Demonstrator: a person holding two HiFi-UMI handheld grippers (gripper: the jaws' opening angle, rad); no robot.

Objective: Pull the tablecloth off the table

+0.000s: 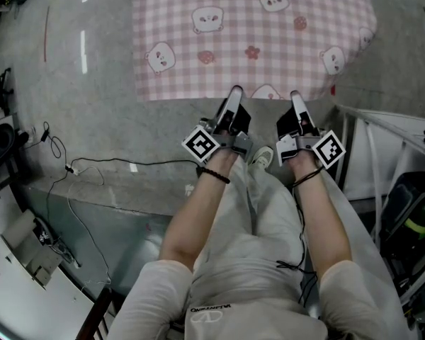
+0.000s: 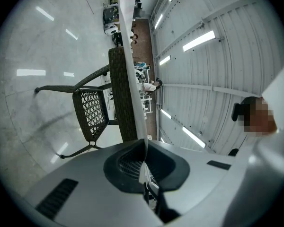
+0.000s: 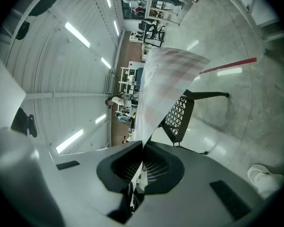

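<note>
Spread tablecloth (image 1: 255, 34), seemingly widest crosswise.

Pink-and-white checked tablecloth (image 1: 248, 34) printed with white animal faces.

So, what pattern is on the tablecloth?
The tablecloth is a pink-and-white check with cartoon animal faces and small flowers, clearest in the head view.

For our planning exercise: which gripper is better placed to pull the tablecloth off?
Neither clearly: left gripper and right gripper are both shut on the tablecloth, side by side at its near edge.
</note>
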